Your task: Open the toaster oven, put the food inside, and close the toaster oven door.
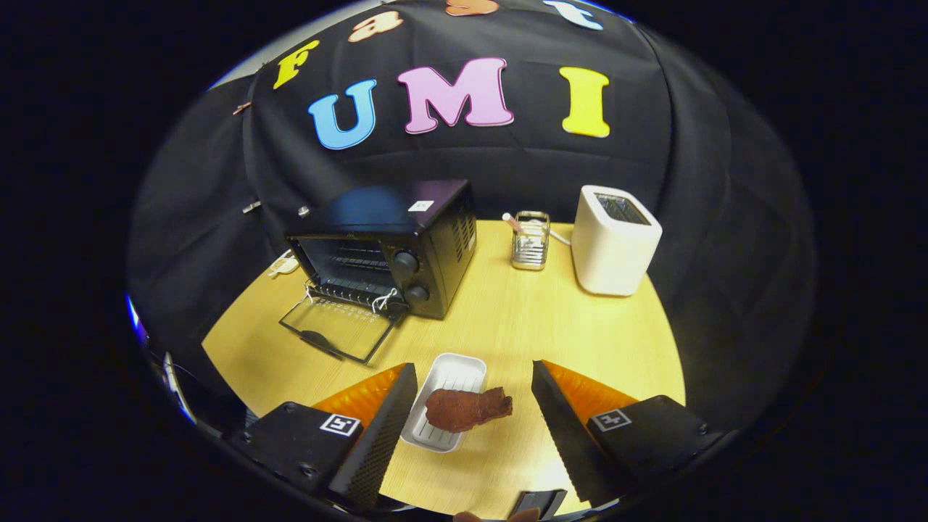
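Table (507, 326): toaster oven (391, 246) door (337, 330) already down; food (467, 408) on tray (449, 377) near it, between open jaws, ungrasped.

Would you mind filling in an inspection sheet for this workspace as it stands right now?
Surface: light wooden table, round-edged.
Job's things: black toaster oven, glass door folded down open, rack inside bare; brown piece of food lying on a small white tray, partly overhanging its edge.
Clutter: white toaster and a small metal holder behind, beyond the fingers.
Grippers: gripper open, fingers either side of the food, not touching it.
Cables: white string ties on the oven's door hinge; nothing else seen.
Surroundings: black cloth wall around the table.
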